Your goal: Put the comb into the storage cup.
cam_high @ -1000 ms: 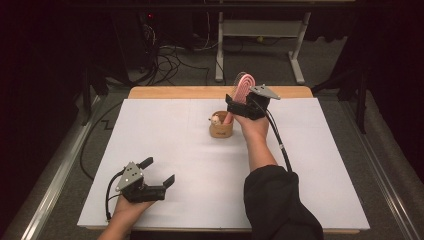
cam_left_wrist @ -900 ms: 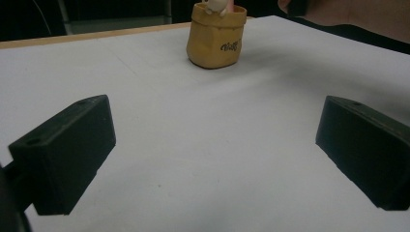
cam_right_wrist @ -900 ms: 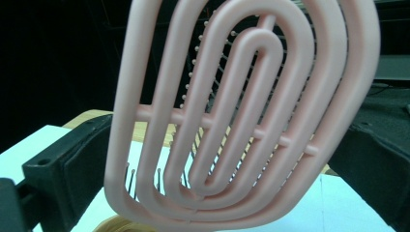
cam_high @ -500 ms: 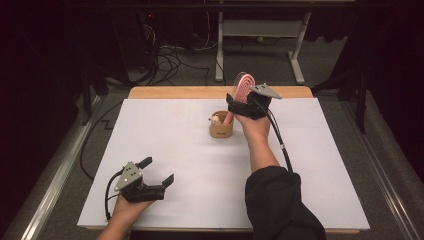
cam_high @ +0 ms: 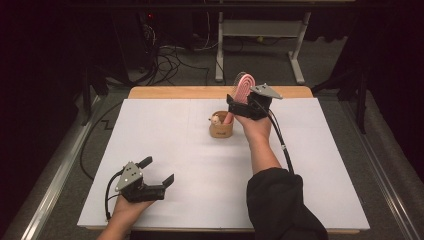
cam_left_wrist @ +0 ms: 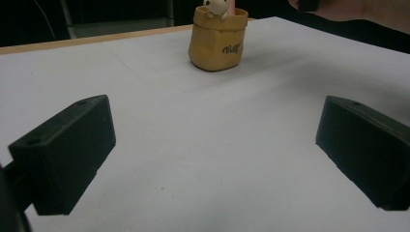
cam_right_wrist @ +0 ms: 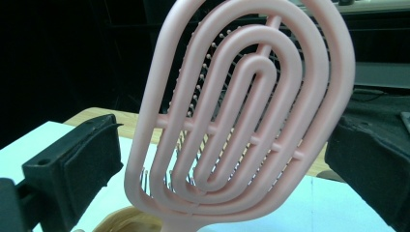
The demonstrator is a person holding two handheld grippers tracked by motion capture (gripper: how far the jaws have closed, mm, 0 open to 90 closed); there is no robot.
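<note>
Pink hairbrush [cam_right_wrist: 241,116] is standing handle-down in the tan pouch holder [cam_high: 221,127] mid-surface, right gripper [cam_high: 246,102] fingers spread around its head, not clamping; left gripper [cam_high: 159,172] idling open, lift or release undone.

We seem to be in a lab — a white-covered table [cam_high: 150,150] under a fixed camera, loose cables [cam_high: 170,60] on the floor, a metal stand [cam_high: 260,45] behind, dark surroundings.
</note>
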